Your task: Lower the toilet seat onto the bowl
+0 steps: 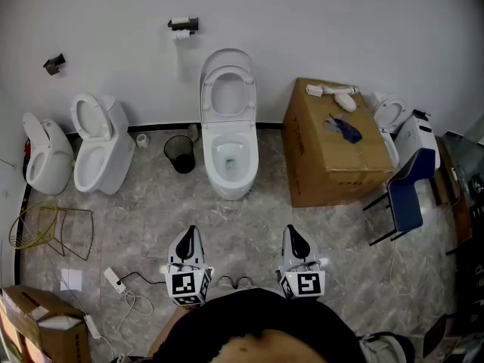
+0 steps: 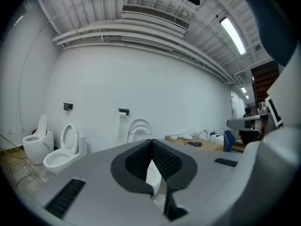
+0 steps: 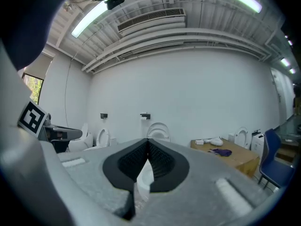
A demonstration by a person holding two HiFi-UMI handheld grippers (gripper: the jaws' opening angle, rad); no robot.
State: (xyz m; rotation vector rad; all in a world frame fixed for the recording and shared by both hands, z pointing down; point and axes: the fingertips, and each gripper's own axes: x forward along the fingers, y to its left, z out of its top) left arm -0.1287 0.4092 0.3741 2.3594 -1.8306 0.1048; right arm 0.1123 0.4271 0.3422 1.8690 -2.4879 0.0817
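Two grippers, the left gripper and the right gripper, are held fully closed with nothing gripped, well apart from the bowl. The toilet seat is seen raised against the wall. The bowl is flanked by a black bin and a cardboard box.

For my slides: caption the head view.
Shut and empty, left gripper and right gripper face the middle toilet with its seat raised.
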